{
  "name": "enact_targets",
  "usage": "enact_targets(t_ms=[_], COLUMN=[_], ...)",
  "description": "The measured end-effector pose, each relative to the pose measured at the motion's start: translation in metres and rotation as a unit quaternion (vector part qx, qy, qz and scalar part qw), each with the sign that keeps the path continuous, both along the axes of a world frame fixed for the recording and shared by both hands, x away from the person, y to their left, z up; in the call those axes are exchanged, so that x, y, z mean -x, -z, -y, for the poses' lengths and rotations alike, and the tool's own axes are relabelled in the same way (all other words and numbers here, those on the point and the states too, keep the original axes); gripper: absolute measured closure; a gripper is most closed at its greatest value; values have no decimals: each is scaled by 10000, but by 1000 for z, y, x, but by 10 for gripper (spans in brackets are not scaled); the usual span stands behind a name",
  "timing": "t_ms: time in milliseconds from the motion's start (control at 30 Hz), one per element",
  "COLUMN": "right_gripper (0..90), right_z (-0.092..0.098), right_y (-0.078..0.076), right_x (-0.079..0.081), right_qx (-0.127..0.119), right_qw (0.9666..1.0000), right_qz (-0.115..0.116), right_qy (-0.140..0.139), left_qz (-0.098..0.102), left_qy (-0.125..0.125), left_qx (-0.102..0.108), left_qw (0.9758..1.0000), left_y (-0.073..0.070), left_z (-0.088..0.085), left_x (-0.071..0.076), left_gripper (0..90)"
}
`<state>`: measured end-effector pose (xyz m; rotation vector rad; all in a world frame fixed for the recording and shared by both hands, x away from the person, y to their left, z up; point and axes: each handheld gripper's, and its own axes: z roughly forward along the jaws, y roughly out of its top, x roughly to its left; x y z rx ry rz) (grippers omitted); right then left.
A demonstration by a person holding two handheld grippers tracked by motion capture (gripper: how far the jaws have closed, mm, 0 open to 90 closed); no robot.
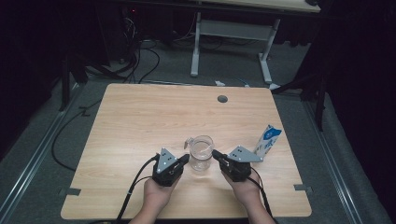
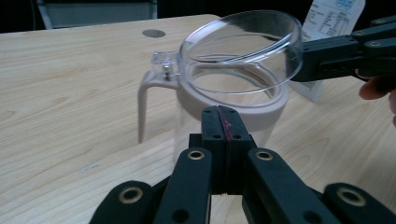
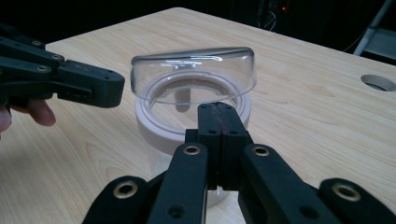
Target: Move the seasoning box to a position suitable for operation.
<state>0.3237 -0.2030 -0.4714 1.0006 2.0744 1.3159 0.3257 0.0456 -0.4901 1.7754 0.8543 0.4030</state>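
Observation:
A clear jug [image 1: 201, 154] with a whitish collar [image 2: 261, 112] and handle [image 2: 142, 100] stands on the wooden table [image 1: 140, 121], near its front edge. Its clear hinged lid [image 2: 243, 44] is tilted up off the collar. My left gripper [image 1: 186, 158] is shut with nothing in it, its tip close to the jug's left side. In the left gripper view its closed jaws [image 2: 223, 112] point at the collar. My right gripper [image 1: 215, 153] is shut too, and its tip [image 2: 303, 63] reaches the lid's edge from the right. The lid [image 3: 196, 74] sits just beyond those closed jaws [image 3: 218, 109].
A blue and white carton [image 1: 268, 140] stands upright to the right of the jug, behind my right hand. A round cable hole [image 1: 222, 99] sits near the table's far edge. Beyond the table are a white-legged desk [image 1: 196, 46] and cables on the floor.

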Motion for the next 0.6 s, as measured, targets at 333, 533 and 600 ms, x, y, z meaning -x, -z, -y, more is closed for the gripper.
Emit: enact_targets(t_ms=[333,533,600], right_gripper=[898,898,898], right_z=[-1,0,0], right_y=[-1,-2,-2], right_x=[1,1,1], right_qx=[-13,-39,-47], right_qw=[10000,10000,10000], right_qz=[31,22,32], right_qy=[-16,-14,-21], left_qz=[-10,-6,-7], left_qy=[110,135,145], left_qx=[128,142,150], left_qw=[9999,9998,9998], left_y=[-3,-3,-3], left_z=[9,12,13], left_x=[2,2,2], left_gripper=[900,900,900])
